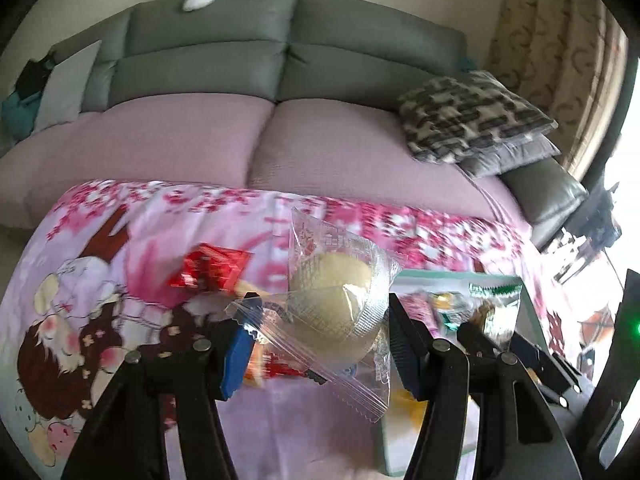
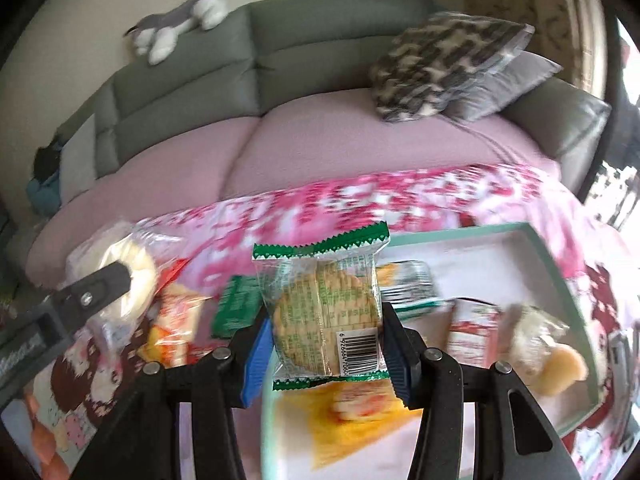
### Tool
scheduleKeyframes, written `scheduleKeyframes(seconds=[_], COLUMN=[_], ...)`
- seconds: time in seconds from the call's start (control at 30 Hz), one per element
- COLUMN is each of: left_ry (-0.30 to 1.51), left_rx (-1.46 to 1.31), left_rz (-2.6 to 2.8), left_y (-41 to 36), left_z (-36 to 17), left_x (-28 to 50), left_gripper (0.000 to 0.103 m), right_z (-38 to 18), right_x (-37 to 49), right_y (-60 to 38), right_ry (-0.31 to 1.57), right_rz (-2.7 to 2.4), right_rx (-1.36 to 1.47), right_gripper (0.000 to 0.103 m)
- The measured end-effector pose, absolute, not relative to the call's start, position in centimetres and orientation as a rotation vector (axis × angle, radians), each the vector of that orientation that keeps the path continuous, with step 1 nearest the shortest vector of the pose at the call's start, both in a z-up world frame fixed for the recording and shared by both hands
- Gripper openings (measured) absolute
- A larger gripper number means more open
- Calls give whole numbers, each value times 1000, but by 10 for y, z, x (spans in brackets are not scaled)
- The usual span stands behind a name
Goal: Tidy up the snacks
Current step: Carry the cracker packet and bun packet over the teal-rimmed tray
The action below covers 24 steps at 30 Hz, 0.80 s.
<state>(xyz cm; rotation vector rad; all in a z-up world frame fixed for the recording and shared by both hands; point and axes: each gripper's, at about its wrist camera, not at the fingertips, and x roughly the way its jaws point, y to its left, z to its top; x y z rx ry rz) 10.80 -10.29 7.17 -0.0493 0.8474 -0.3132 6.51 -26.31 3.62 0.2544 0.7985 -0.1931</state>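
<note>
My left gripper [image 1: 320,320] is shut on a clear-wrapped round pale pastry [image 1: 336,300], held above the cartoon-print cloth [image 1: 120,264]. My right gripper [image 2: 324,340] is shut on a green-edged cracker packet [image 2: 324,300] with a barcode, held over the near end of the mint-rimmed tray [image 2: 560,256]. The tray holds a green-and-white packet [image 2: 412,284], a red-and-white packet [image 2: 472,328], a pale bun in clear wrap [image 2: 548,348] and a yellow packet [image 2: 352,420]. In the right wrist view the left gripper and its pastry [image 2: 128,276] show at the left. The right gripper's packet [image 1: 496,300] appears in the left wrist view.
A red packet [image 1: 212,268] lies on the cloth left of the pastry. More packets, orange [image 2: 172,328] and green [image 2: 236,304], lie on the cloth left of the tray. Behind stands a grey sofa [image 1: 280,60] with pink seat covers, patterned cushions [image 1: 472,116] and a plush toy [image 2: 180,16].
</note>
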Motion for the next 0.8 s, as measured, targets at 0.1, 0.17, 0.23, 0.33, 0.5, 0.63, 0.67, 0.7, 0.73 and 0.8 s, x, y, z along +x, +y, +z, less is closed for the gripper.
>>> scheduleKeyframes(seconds=[0.1, 0.17, 0.23, 0.33, 0.5, 0.63, 0.67, 0.7, 0.73, 0.8], left_ry=[860, 869, 874, 881, 901, 909, 908, 908, 912, 926], left_rx=[-32, -18, 0, 25, 38, 45, 47, 50, 54, 58], left_rz=[-361, -395, -426, -460, -494, -517, -524, -531, -539, -553], left_y=[-125, -141, -157, -177, -199, -214, -217, -220, -224, -231], left_z=[68, 65, 63, 59, 48, 43, 43, 42, 41, 36], left_x=[104, 102, 98, 94, 93, 93, 92, 91, 90, 88], left_gripper=[62, 62, 63, 62, 62, 62, 62, 62, 62, 62], right_z=[32, 30, 29, 28, 19, 15, 14, 14, 14, 13], right_x=[59, 55, 50, 42, 28, 19, 18, 16, 15, 13], right_y=[-288, -301, -314, -334, -365, -382, -386, -389, -390, -394], right_ry=[804, 806, 807, 809, 830, 843, 844, 845, 845, 845], right_rz=[-249, -273, -303, -355, -426, -476, -485, -491, -494, -502], right_rx=[295, 313, 331, 359, 411, 429, 432, 437, 439, 446], right_gripper=[53, 53, 53, 53, 53, 53, 53, 53, 53, 53])
